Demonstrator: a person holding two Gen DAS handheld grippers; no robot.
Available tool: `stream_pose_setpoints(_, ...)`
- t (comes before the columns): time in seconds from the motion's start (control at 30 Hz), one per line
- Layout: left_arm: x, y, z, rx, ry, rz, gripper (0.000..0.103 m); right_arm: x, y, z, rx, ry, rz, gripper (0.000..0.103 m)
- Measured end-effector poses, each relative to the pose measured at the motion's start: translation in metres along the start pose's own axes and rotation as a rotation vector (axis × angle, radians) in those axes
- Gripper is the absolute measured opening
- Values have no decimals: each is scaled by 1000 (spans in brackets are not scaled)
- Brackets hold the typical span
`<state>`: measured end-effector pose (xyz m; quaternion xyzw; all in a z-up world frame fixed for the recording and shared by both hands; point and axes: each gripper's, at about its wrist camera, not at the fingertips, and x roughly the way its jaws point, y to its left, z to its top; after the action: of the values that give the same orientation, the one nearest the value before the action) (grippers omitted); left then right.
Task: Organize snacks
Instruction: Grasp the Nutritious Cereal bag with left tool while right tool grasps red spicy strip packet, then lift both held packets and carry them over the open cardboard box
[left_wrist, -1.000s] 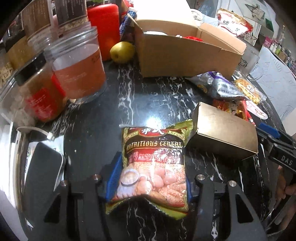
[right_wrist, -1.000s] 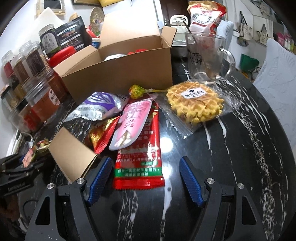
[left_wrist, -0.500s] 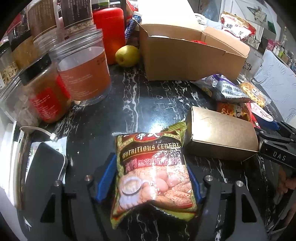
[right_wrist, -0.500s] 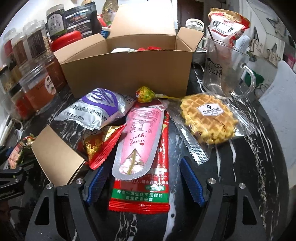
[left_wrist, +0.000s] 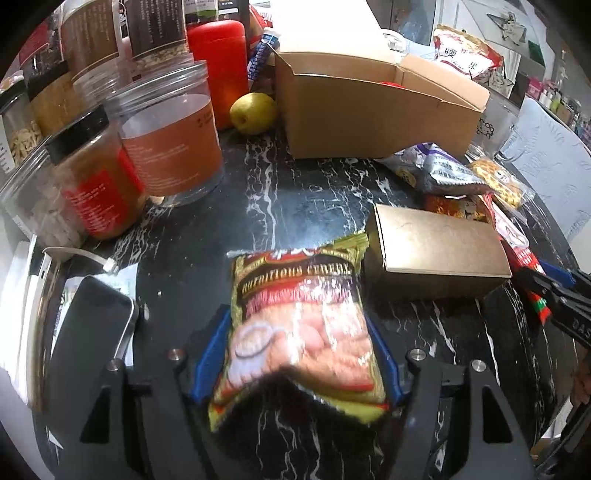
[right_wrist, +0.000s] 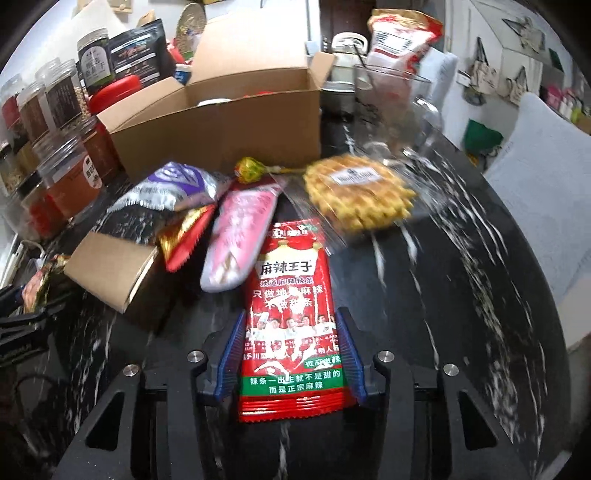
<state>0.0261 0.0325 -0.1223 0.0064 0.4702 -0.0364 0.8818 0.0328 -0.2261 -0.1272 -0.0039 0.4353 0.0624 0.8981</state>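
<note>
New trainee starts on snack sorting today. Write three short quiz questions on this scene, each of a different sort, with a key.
1. True or false: the right tool has the red snack packet between its fingers.
2. Which item lies between the left tool's fingers? A) waffle B) cereal packet C) lollipop
3. Fill in: the yellow fruit sits on the table beside the open cardboard ____.

Key: 1 true; 2 B; 3 box. The right tool's jaws have just been closing, and the red packet fills the gap between them. The left tool's jaws stand around the cereal packet's lower half.
</note>
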Motion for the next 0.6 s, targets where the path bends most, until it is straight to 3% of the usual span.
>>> stream_pose_setpoints(0.23, -5, -1, -8, 13, -4, -9, 68, -23, 4, -26, -28, 60, -9, 49)
stream_pose_setpoints(0.6, 3, 1, 3, 10, 3, -8, 69, -15, 7, -23, -12, 59, 1, 76)
